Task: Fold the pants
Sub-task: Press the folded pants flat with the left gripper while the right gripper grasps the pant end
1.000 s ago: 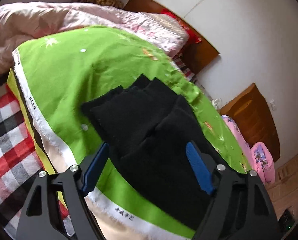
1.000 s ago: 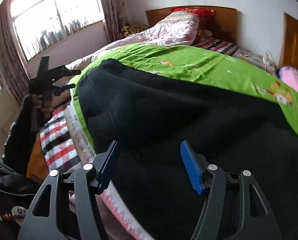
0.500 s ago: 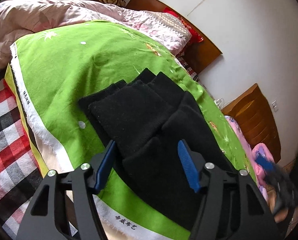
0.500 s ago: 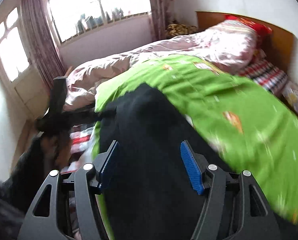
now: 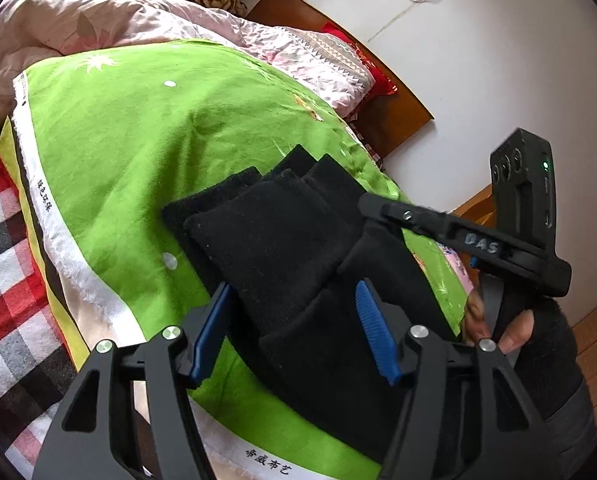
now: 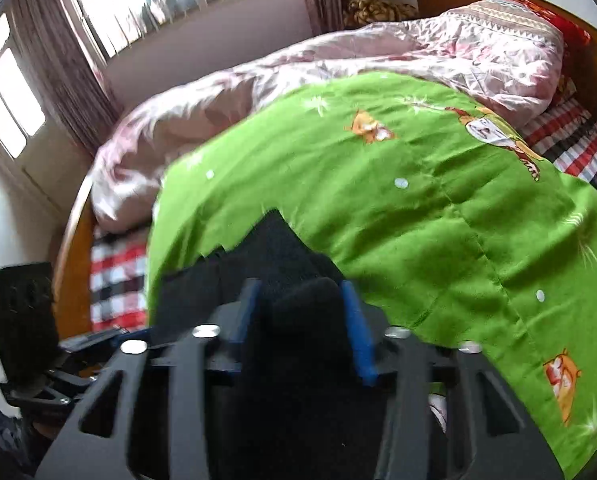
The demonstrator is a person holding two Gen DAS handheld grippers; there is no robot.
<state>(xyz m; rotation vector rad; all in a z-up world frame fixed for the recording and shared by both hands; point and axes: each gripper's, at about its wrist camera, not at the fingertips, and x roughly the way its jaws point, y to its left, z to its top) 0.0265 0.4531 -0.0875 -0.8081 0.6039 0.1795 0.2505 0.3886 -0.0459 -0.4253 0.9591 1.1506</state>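
Black pants [image 5: 282, 248] lie folded in layers on a green bed sheet [image 5: 130, 132], leg ends pointing to the far side. My left gripper [image 5: 294, 332] hovers open over the near part of the pants with nothing between its blue pads. My right gripper [image 6: 298, 320] is shut on a thick fold of the black pants [image 6: 302, 312]; from the left wrist view it [image 5: 382, 216] reaches in from the right at the pants' right edge.
A pink quilt [image 5: 98, 20] is bunched at the far side of the bed. A red checked sheet [image 5: 6, 248] shows at the bed's left edge. A wooden headboard [image 5: 382, 92] stands against the white wall. Windows with curtains [image 6: 138, 8] are behind the bed.
My right gripper swung in over the pants and closed on a fold at their right edge; it now shows in the left wrist view. My left gripper stayed open and shifted slightly.
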